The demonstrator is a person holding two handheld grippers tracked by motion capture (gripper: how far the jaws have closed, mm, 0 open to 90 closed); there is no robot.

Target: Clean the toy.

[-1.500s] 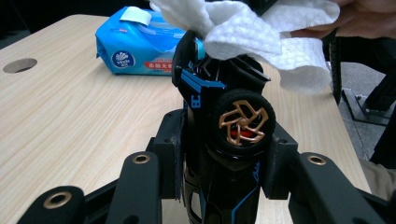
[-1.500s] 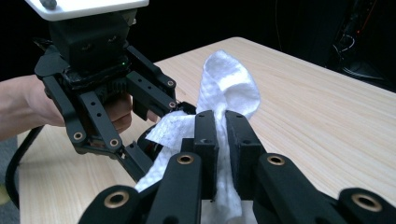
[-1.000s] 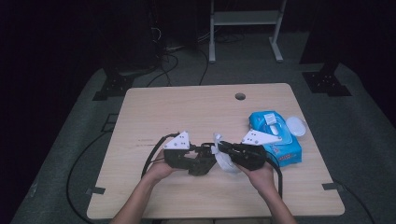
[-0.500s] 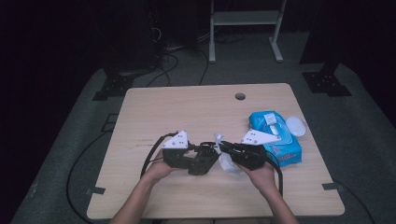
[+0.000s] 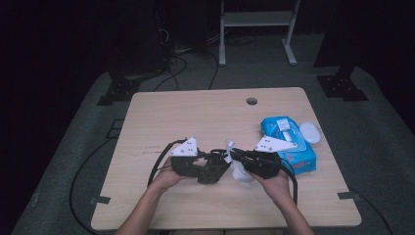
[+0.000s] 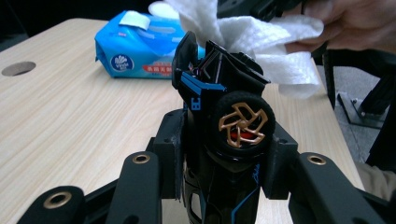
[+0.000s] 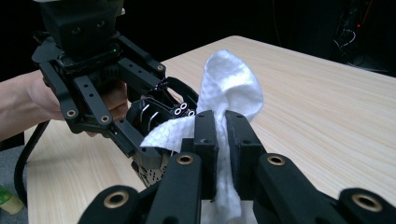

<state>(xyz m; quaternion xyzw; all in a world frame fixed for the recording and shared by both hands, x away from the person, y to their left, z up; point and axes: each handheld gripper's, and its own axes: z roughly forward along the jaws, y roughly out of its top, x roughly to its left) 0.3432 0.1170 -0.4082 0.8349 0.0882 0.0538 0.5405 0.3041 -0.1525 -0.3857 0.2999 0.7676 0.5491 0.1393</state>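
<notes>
A black toy car [image 6: 224, 126] with blue trim and a gold-spoked wheel [image 6: 243, 123] stands nose-up between the jaws of my left gripper [image 6: 224, 158], which is shut on its body. My right gripper [image 7: 222, 135] is shut on a crumpled white wipe [image 7: 229, 84]. The wipe lies against the top end of the car [image 7: 159, 107]. In the high view both grippers meet tip to tip near the table's front middle, the left gripper [image 5: 215, 166] with the car and the right gripper [image 5: 235, 157] with the wipe [image 5: 240, 171].
A blue pack of wet wipes [image 5: 288, 147] lies on the wooden table [image 5: 195, 117] at the right, just behind my right hand. A small white oval object [image 5: 310, 131] sits beside it. A cable hole [image 5: 251, 101] is near the far edge.
</notes>
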